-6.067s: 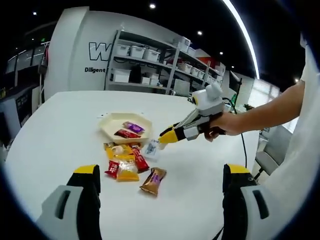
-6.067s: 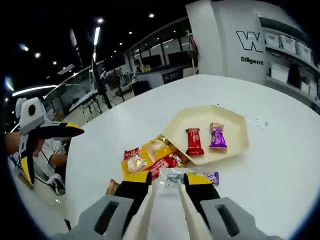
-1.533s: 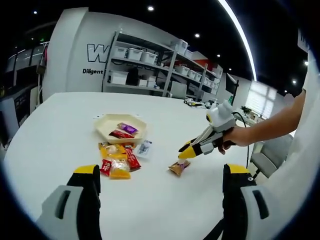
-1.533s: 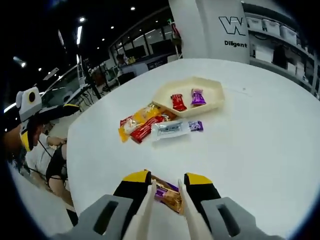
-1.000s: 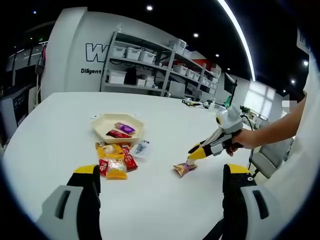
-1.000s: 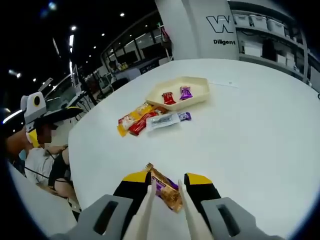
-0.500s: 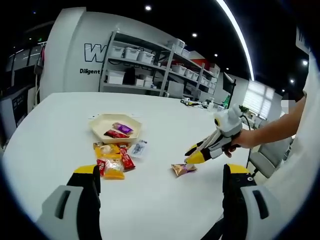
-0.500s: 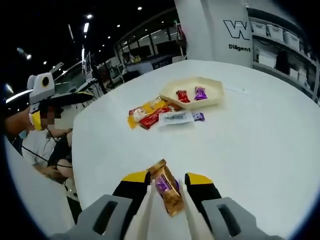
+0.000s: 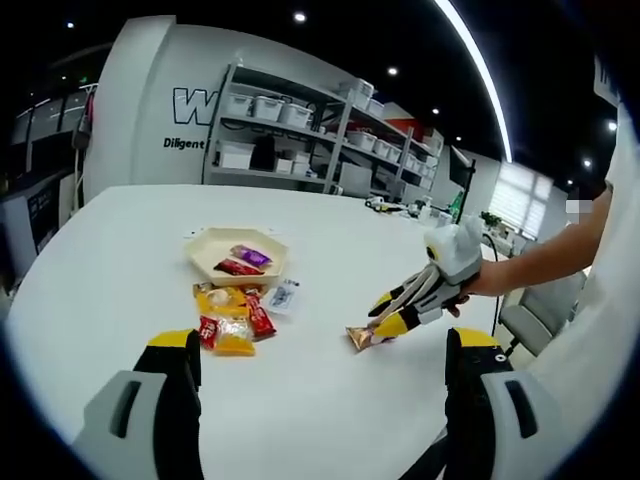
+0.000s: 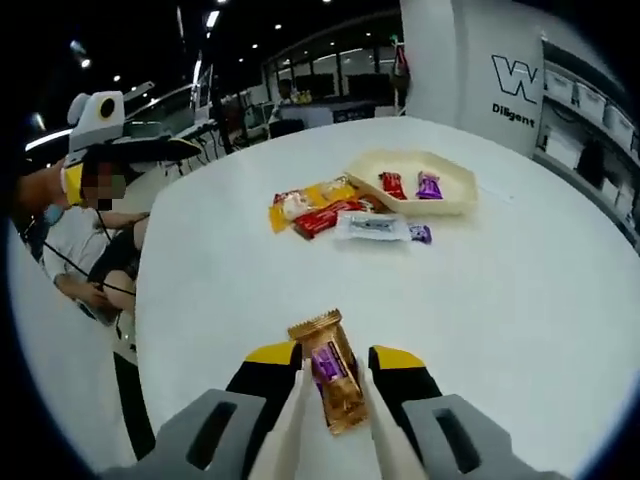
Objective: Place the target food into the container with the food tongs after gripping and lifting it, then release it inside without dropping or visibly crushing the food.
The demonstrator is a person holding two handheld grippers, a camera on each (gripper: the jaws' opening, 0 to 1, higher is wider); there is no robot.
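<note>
A gold-brown snack packet (image 10: 328,372) with a purple patch lies lengthwise between the two metal blades of the food tongs (image 10: 288,418) that my right gripper (image 10: 335,356) holds. In the left gripper view the same packet (image 9: 358,337) sits low at the white table, at the yellow tips of the right gripper (image 9: 391,312); whether it touches the table I cannot tell. The cream tray (image 9: 205,243) holds a red and a purple snack and stands far from the packet (image 10: 460,205). My left gripper (image 9: 322,342) hangs wide open, with nothing between its jaws.
A pile of yellow and red snacks (image 9: 232,318) and a clear-wrapped one (image 10: 375,227) lie beside the tray. The table's edge (image 10: 140,330) runs close on the left of the packet, with a seated person (image 10: 85,260) beyond it. Shelving (image 9: 300,130) stands behind the table.
Since six seconds ago the packet has gone from beside the snack pile to the table's open part, held in the tongs. In the last second it turned to point away from the right gripper's camera.
</note>
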